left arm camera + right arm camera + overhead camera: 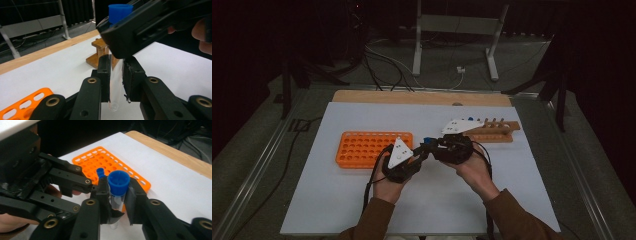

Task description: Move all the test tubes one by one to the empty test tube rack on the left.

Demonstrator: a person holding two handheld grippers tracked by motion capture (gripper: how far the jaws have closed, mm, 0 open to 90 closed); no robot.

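Note:
A clear tube with a blue cap (118, 182) stands upright between both grippers above the white mat. My left gripper (116, 82) is shut on the tube's (115, 82) lower part, with its round bottom poking out below the pads. My right gripper (117, 205) straddles the tube just under the cap, and a thin gap shows at one pad, so it stands slightly open. From the left gripper view, the right gripper's jaw crosses the top with the blue cap (120, 11) above it. In the high view, the left gripper (424, 150) and right gripper (434, 145) meet at mid-table.
An orange rack (362, 147) full of holes lies left of the grippers, also seen as the orange rack (130, 173). A wooden peg stand (497, 131) sits at the right rear, with something blue (469, 119) beside it. White mat (437, 200) lies in front of the hands.

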